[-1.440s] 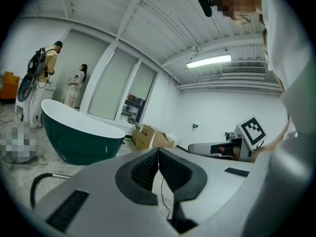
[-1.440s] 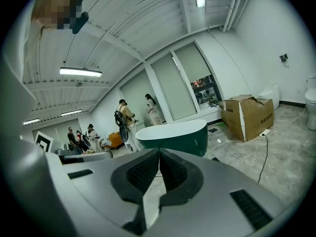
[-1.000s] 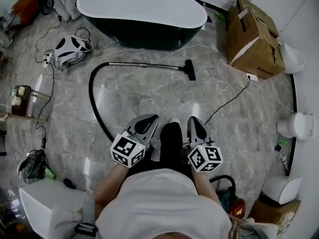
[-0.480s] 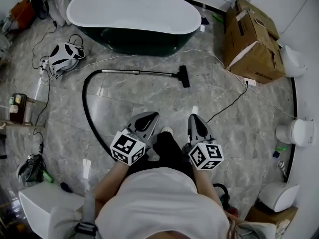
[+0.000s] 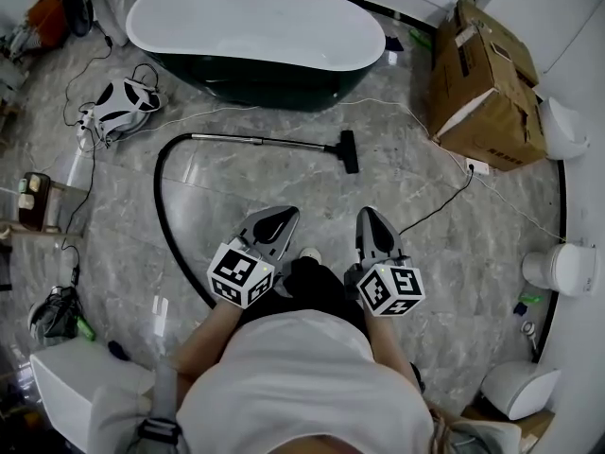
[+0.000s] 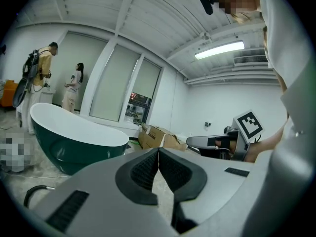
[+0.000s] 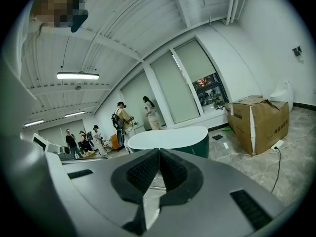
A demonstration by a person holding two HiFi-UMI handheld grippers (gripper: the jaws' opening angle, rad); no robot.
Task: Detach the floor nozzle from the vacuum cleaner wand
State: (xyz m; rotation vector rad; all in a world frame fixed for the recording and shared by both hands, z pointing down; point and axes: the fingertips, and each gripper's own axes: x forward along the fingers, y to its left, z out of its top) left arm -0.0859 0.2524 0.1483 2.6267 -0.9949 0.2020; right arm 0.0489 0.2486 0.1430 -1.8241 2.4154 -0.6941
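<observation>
Nozzle work has not begun: the black floor nozzle [image 5: 350,151] lies on the far grey floor [image 5: 454,253], joined to the slim metal wand [image 5: 260,140]. Left gripper [image 5: 276,223] and right gripper [image 5: 371,223], jaws pressed together and empty, sit level, likely only for the walk over.

No readable text, no legible labels or brands, no numbers or signs

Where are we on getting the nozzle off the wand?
Done: nothing yet; the floor nozzle sits attached to the wand, lying near the bathtub. In hand: nothing; left gripper and right gripper are both shut and empty, held well short of the wand. Left: reach the joint, grip both parts, pull the nozzle off.
</observation>
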